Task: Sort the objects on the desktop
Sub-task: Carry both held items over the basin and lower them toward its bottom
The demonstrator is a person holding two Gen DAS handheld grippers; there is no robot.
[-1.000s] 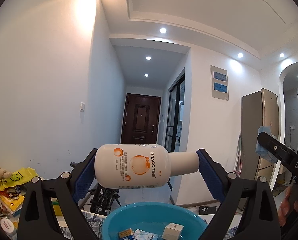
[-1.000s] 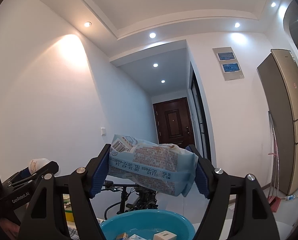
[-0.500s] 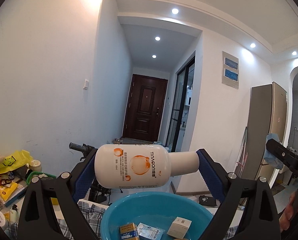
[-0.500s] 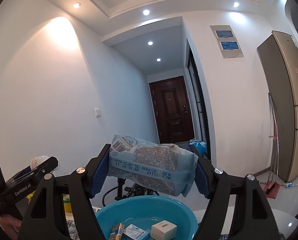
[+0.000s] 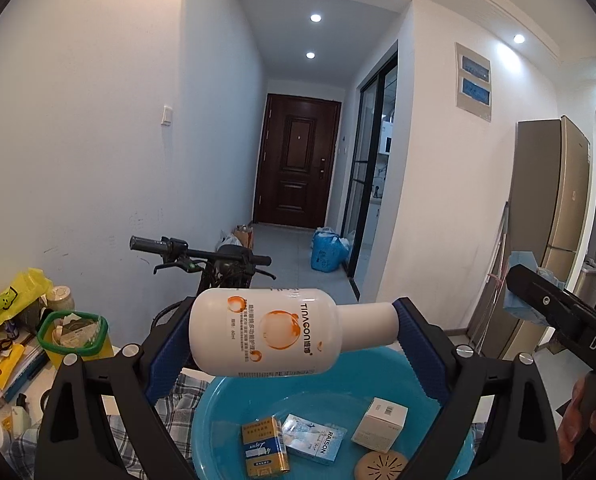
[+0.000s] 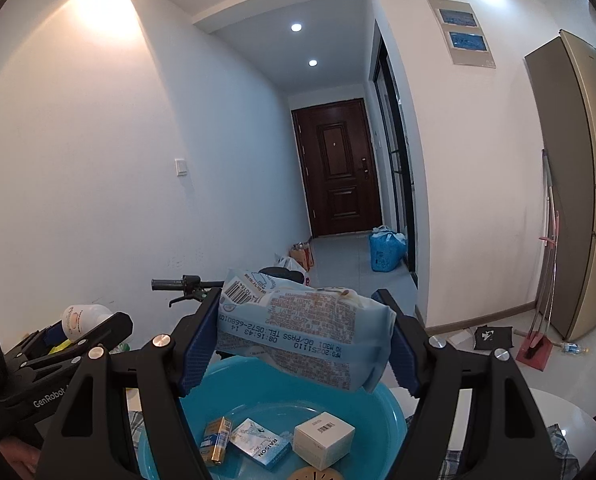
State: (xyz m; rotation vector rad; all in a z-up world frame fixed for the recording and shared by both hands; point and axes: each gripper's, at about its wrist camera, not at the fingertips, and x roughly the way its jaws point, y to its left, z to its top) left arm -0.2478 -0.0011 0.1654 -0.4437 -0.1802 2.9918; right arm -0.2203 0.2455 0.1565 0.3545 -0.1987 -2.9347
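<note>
We carry both items over the blue basin (image 5: 425, 396). The left gripper (image 5: 294, 332) clamps a white lotion bottle (image 5: 266, 330) end to end; the right gripper (image 6: 305, 340) clamps a wet-wipes pack (image 6: 298, 336). Next, we judge: lower, then release inside the rim.

basin (image 5: 234, 400) | near rim cut off (bottom edge) | bottle print unreadable

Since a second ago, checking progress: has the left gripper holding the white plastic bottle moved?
Yes. The left gripper tipped downward toward the blue plastic basin; the dark door now sits lower in view.
</note>
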